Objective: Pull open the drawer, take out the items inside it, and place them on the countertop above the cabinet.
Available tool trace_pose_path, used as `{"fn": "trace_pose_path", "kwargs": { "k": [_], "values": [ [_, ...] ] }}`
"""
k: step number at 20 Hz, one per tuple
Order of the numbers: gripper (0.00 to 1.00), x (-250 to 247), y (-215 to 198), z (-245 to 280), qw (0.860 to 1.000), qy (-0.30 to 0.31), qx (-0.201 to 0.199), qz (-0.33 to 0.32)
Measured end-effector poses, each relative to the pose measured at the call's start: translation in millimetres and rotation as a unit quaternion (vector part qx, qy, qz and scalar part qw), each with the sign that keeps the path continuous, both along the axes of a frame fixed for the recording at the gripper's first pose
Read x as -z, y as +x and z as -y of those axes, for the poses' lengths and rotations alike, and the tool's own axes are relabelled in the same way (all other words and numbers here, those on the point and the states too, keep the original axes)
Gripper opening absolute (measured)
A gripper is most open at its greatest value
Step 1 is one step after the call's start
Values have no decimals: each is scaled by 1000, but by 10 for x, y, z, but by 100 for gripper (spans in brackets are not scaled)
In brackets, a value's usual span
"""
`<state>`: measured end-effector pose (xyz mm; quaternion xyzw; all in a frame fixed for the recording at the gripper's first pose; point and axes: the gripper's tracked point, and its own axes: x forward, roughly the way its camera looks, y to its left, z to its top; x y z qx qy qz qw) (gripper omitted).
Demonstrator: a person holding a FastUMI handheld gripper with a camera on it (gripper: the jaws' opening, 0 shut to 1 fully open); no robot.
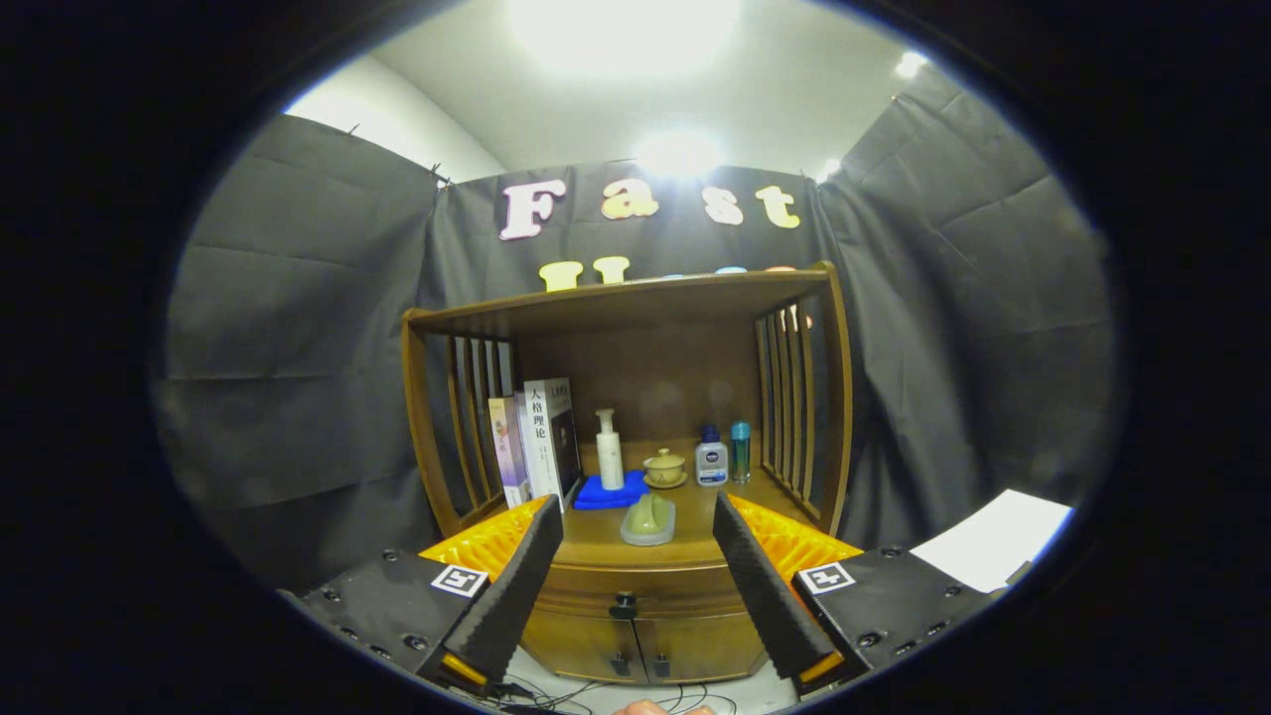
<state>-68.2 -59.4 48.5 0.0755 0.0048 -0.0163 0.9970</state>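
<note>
Facing closed drawer [624,586] | gripper [635,526] jaws apart, empty | countertop [606,541] beyond

Taking the white pump bottle [609,450] as the landmark: it stands upright on a blue cloth [608,492]. Just to one side of it, books [536,442] stand upright against the slatted side. On its other side sits a small lidded yellow cup on a saucer [664,468], then a small white bottle with a blue cap [711,459], then a slim teal bottle [741,451]. In front of the pump bottle lies a pale green item in a clear dish [648,519]. A white sheet [996,541] lies well apart, outside the wooden unit.
</note>
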Motion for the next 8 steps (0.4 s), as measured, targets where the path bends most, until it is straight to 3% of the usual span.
{"fn": "trace_pose_path", "kwargs": {
  "k": [3, 8],
  "values": [
    [98, 16, -48, -110, 999, 23, -23, -4],
    [98, 49, -32, -144, 1000, 19, -18, -7]
  ]
}}
